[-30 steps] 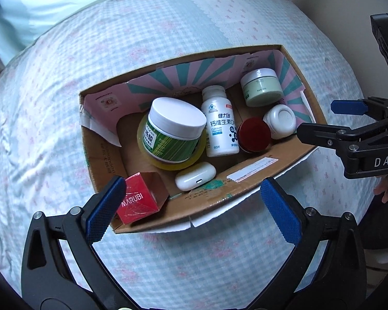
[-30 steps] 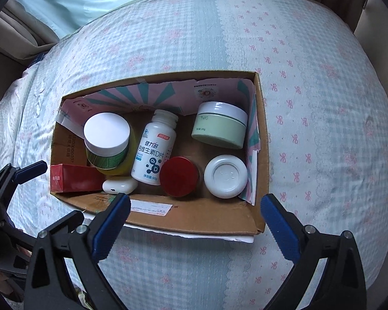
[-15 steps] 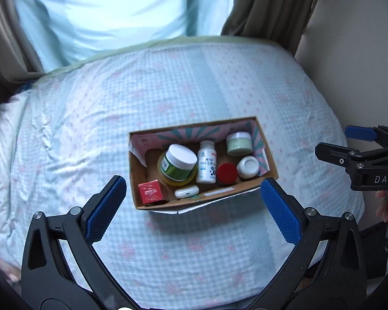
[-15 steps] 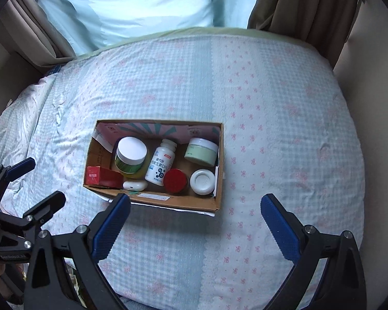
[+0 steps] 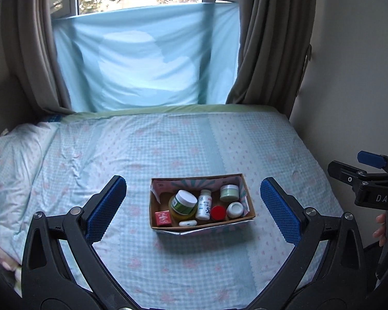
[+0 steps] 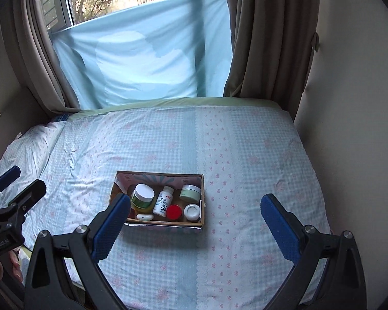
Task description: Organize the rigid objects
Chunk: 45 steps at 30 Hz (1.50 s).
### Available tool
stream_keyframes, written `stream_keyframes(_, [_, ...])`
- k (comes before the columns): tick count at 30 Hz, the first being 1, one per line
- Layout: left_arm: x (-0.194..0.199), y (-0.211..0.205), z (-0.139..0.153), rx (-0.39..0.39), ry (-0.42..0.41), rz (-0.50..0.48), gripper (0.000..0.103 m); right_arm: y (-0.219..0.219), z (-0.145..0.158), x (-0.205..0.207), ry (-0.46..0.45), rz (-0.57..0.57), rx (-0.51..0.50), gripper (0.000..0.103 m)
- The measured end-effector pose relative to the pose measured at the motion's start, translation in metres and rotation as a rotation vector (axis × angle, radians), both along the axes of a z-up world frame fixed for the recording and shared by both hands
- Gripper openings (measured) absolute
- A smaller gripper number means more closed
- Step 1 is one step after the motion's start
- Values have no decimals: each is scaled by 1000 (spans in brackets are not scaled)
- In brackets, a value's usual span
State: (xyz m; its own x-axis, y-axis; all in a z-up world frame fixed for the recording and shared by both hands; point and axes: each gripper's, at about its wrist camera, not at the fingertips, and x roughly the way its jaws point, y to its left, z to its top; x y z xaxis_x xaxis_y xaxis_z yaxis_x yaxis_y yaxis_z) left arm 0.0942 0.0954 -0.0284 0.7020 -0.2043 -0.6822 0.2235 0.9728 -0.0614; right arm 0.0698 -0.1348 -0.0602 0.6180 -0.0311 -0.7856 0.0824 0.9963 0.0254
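A cardboard box (image 5: pixel 241 221) (image 6: pixel 165 224) sits on the bed. Inside it are a green jar with a white lid (image 5: pixel 185 201) (image 6: pixel 142 195), a white pill bottle (image 5: pixel 203 204) (image 6: pixel 163 201), a pale green jar (image 5: pixel 229 192) (image 6: pixel 190 192), a red-lidded jar (image 5: pixel 218 212) (image 6: pixel 174 211), a white round jar (image 5: pixel 234 209) (image 6: pixel 192 211), a white earbud case (image 5: pixel 188 223) (image 6: pixel 144 217) and a red box (image 5: pixel 163 218). My left gripper (image 5: pixel 192 210) is open and empty, well back from the box. My right gripper (image 6: pixel 195 226) is open and empty, also well back.
The bed (image 5: pixel 168 149) has a checked light-blue sheet. A rumpled pillow (image 5: pixel 10 152) lies at the left. A blue cloth (image 5: pixel 147 59) hangs over the window between brown curtains (image 5: pixel 269 41). A wall (image 6: pixel 349 103) runs along the bed's right side.
Both grippers have pulled far back and up from the box, which now looks small. The window and curtains have come into view. The box's contents have not moved.
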Motion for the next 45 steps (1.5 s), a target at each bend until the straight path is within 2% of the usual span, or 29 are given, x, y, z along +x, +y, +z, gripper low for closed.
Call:
stream_keyframes(6, [-16, 5, 4, -23, -25, 13, 103, 5, 2, -14, -34, -15, -19, 100])
stream_keyframes(18, [-29, 4, 8, -19, -44, 13, 103, 0, 10, -27, -69, -38, -29, 100])
stream_keyframes(45, [-37, -3, 13, -2, -62, 38, 103, -2, 21, -35, -99, -31, -25, 100])
